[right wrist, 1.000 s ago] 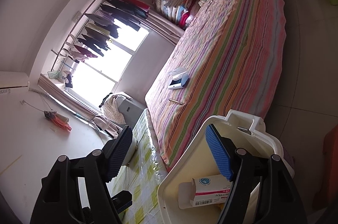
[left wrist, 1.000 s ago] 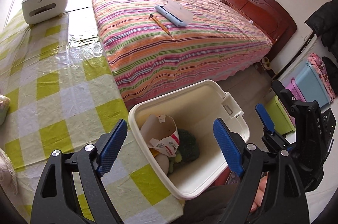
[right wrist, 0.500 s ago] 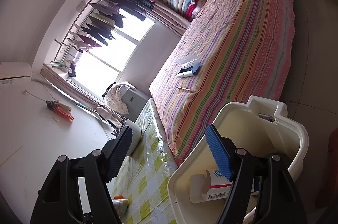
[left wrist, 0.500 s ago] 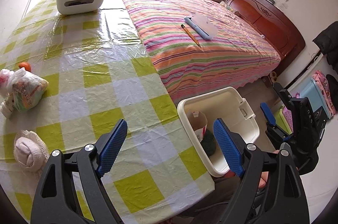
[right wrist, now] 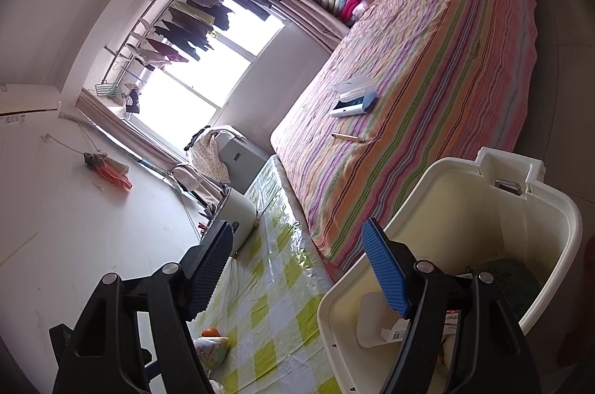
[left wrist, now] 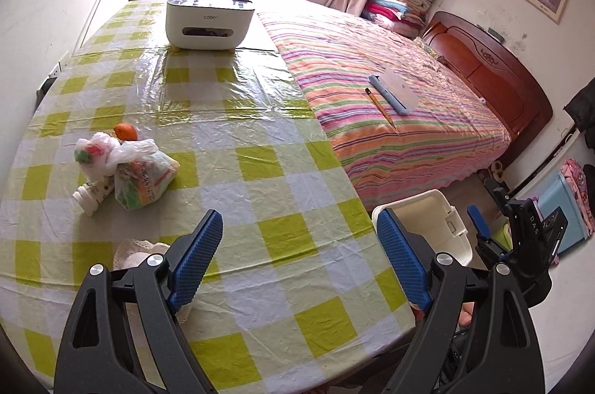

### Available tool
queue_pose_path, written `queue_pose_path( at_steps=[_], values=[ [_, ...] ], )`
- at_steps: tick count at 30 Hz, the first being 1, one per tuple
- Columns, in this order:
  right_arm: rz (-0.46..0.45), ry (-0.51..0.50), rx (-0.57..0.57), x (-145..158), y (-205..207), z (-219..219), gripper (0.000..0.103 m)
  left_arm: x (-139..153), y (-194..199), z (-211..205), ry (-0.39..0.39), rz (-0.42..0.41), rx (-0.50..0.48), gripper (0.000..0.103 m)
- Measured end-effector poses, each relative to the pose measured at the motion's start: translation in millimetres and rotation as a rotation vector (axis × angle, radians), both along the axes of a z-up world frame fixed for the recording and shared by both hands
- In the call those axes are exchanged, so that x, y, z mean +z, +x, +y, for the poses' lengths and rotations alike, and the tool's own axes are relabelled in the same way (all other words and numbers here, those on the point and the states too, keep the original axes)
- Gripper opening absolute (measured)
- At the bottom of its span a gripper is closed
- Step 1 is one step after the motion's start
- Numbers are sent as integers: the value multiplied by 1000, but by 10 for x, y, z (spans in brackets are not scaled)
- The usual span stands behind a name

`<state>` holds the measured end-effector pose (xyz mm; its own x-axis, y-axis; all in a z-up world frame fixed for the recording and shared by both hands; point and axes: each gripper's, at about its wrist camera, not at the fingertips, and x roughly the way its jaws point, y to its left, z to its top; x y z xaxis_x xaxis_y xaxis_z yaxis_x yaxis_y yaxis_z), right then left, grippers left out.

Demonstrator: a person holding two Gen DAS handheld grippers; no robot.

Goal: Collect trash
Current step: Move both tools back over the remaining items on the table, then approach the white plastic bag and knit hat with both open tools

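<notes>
Now the left gripper [left wrist: 297, 263], jaws wide and empty over bare tablecloth, is between pickups: the bagged trash [left wrist: 143, 180] lies ahead to their left, so it must reach there, while the right gripper [right wrist: 295, 269], open and empty, straddles the bin's [right wrist: 557, 208] near rim.

Table [left wrist: 260, 141] sits w/ bed [left wrist: 390, 89] along its right edge; organiser box [left wrist: 211, 25] at table's far end, bagged trash [left wrist: 143, 176] + orange [left wrist: 124, 131] behind it on the left, bottle [left wrist: 91, 195] touching the bags. Bin [right wrist: 483, 226] off table's near-right corner, carton [right wrist: 383, 327] inside. Pencil [left wrist: 379, 105] + case [left wrist: 392, 92] on bed.
</notes>
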<state>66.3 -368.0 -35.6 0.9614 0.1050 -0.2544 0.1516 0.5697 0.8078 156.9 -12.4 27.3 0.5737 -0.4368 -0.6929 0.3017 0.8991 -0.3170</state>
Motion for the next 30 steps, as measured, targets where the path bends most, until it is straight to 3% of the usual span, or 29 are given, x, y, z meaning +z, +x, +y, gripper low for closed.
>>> queue_pose_path(
  at_steps=[7, 18, 30],
  values=[
    [20, -50, 17, 57, 72, 203, 70, 54, 47, 474, -15, -16, 60, 84],
    [57, -139, 42, 123, 211, 521, 70, -2, 129, 1004, -127, -14, 144, 84],
    [67, -195, 126, 160, 388, 904, 70, -104, 127, 1283, -108, -3, 195, 84]
  ],
)
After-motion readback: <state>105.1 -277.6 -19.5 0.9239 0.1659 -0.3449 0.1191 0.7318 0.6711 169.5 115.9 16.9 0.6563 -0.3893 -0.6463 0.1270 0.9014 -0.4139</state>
